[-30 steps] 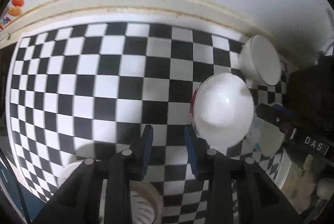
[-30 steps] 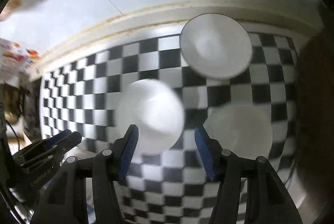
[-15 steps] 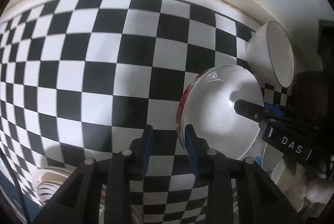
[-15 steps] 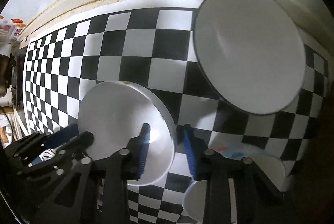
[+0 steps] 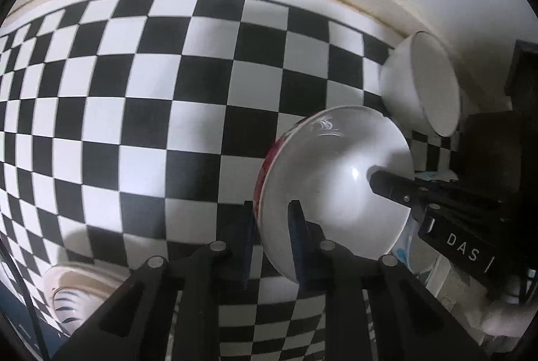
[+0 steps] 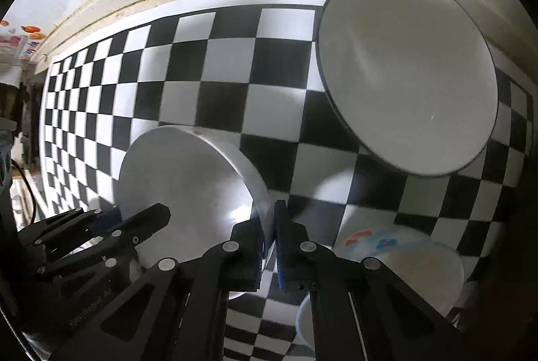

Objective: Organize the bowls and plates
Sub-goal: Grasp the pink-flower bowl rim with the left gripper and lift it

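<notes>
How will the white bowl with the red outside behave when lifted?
Probably rigid: the red-sided bowl looks like glazed ceramic. Its glossy rim may slip, with the left claw closing on it and the right claw shut on the opposite edge. Likely chips if it knocks the dark-rimmed bowl nearby.

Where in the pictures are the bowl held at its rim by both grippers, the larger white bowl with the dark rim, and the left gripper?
Held bowl (image 5: 336,193): left wrist view, on its white inner surface.
Dark-rimmed bowl (image 6: 407,75): right wrist view, on its inside.
Left gripper (image 5: 270,228): left wrist view, between its fingertips, closing on the held bowl's rim.
</notes>
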`<act>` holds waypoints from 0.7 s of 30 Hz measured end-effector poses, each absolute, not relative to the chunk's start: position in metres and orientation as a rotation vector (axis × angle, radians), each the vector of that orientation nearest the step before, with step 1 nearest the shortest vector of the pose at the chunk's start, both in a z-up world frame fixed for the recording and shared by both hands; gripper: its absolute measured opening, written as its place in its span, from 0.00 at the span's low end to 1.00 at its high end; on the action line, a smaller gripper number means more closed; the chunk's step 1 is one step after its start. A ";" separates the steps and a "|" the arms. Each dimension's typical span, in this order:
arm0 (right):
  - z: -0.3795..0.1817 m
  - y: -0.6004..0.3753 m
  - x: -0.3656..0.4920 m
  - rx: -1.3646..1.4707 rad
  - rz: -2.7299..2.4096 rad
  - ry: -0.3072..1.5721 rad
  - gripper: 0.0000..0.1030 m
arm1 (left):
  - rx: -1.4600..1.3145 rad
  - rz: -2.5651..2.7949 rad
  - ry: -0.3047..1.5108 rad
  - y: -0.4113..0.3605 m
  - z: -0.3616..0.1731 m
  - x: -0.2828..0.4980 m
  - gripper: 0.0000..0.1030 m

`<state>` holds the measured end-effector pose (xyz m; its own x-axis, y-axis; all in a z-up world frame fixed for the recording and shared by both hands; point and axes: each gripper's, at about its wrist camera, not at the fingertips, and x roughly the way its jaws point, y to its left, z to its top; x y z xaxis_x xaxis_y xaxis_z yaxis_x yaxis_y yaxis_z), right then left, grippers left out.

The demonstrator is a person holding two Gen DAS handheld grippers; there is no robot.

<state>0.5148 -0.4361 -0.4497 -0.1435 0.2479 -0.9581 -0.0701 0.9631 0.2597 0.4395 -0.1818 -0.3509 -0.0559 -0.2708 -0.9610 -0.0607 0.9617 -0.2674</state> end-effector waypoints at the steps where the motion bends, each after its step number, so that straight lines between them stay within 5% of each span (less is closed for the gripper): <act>1: -0.446 -0.438 0.512 0.140 0.282 1.690 0.07 | -0.246 -0.176 1.609 -0.181 -0.343 0.436 0.16; 11: -0.392 -0.454 0.440 0.174 0.305 1.628 0.08 | -0.158 -0.239 1.561 -0.192 -0.299 0.377 0.16; 21: -0.376 -0.450 0.315 0.195 0.258 1.643 0.09 | -0.066 -0.344 1.623 -0.221 -0.316 0.311 0.16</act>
<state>0.3153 -0.4499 -0.3759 -0.0886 0.2792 -0.9561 -0.0267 0.9589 0.2825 0.3115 -0.2215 -0.3155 -0.0880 -0.2489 -0.9645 0.1640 0.9514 -0.2605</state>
